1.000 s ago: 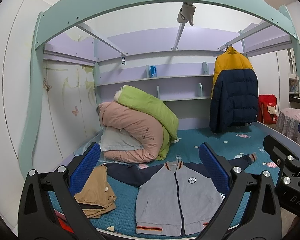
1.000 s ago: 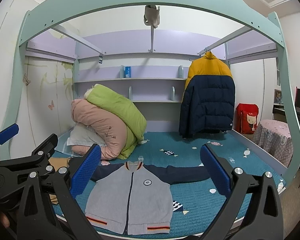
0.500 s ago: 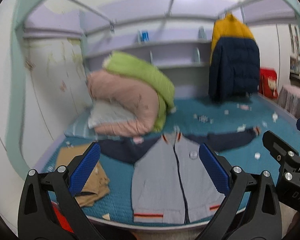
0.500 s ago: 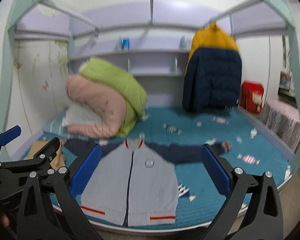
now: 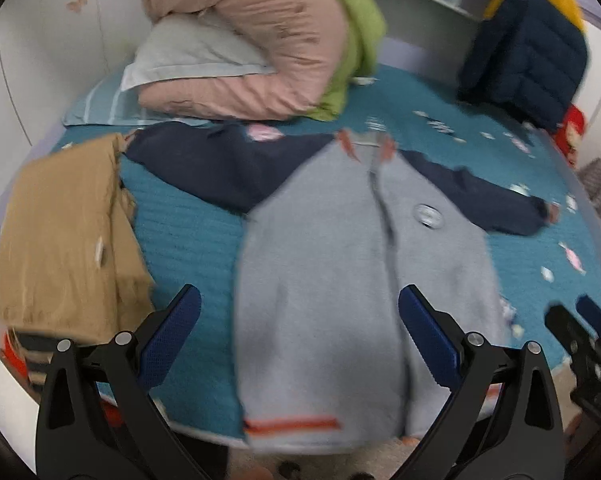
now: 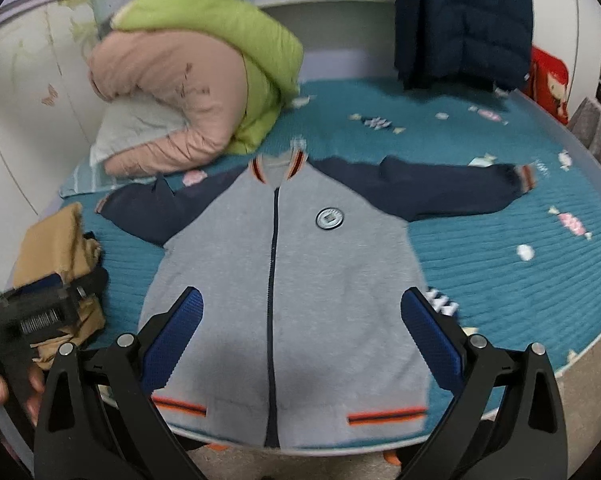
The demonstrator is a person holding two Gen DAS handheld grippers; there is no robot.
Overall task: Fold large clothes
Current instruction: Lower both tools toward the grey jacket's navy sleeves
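Note:
A grey zip jacket with navy sleeves and orange-striped hem lies flat, front up, on the teal bed cover; its sleeves spread left and right. In the left wrist view the same jacket appears blurred. My left gripper hangs open above the jacket's lower left part, holding nothing. My right gripper hovers open over the jacket's lower middle, also empty. The left gripper's body shows at the left edge of the right wrist view, with a hand below it.
A folded tan garment lies on the bed left of the jacket. A pink and green duvet roll with a pale pillow sits at the back left. A navy and yellow puffer coat hangs at the back right. The bed's front edge borders the floor.
Both grippers have tilted down and moved closer to the bed; the jacket now fills the views and the bunk frame has left them. Both stay open.

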